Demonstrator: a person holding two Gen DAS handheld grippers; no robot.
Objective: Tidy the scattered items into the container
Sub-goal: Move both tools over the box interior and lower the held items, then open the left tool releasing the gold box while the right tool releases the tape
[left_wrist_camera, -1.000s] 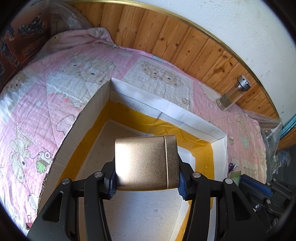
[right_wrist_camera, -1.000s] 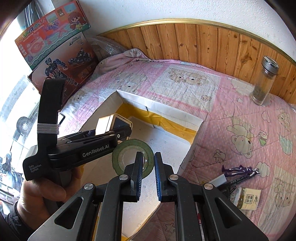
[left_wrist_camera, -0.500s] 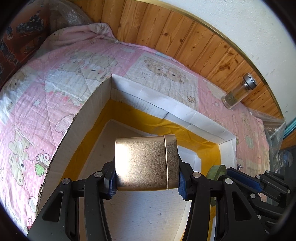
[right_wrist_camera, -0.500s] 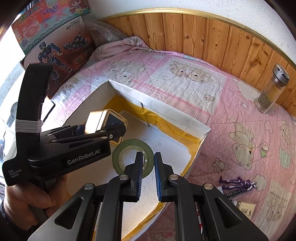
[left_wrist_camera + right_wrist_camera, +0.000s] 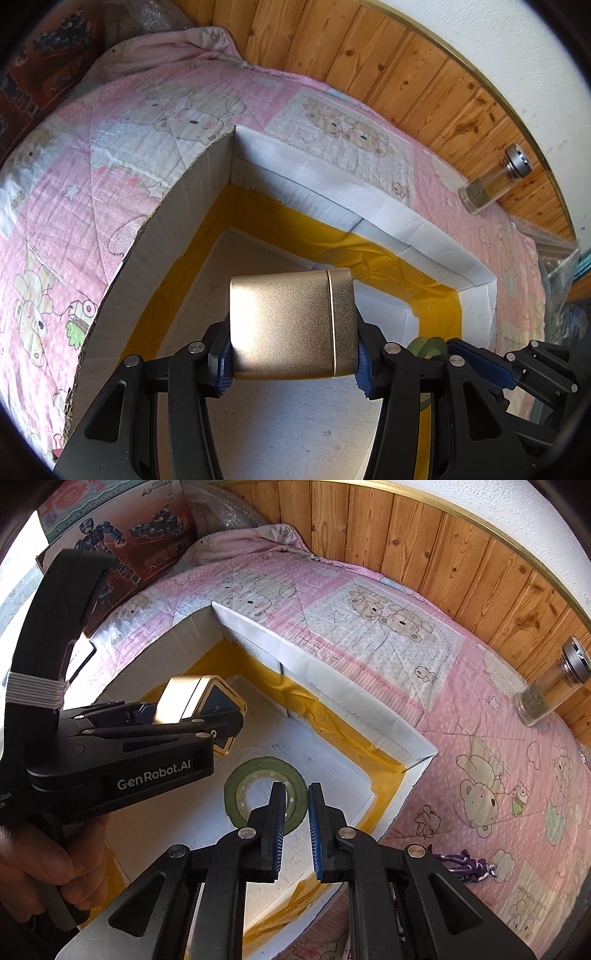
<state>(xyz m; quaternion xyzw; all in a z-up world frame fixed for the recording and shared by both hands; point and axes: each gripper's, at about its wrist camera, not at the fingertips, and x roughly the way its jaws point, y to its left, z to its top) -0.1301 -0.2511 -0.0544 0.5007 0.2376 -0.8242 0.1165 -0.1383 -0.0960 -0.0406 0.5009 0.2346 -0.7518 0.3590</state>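
Bright daylight enters from the left, overexposing the window [image 5: 16, 590]. Glare marks the gold case [image 5: 291, 325]. Fisheye distortion bends edges; corners vignette black.

I see a pink quilt [image 5: 388, 657] with bear prints spread out, wood panelling [image 5: 443, 550] behind it at twelve o'clock. A glass bottle [image 5: 550, 686] lies tilted at three o'clock; toy boxes [image 5: 122, 528] lean at ten o'clock.
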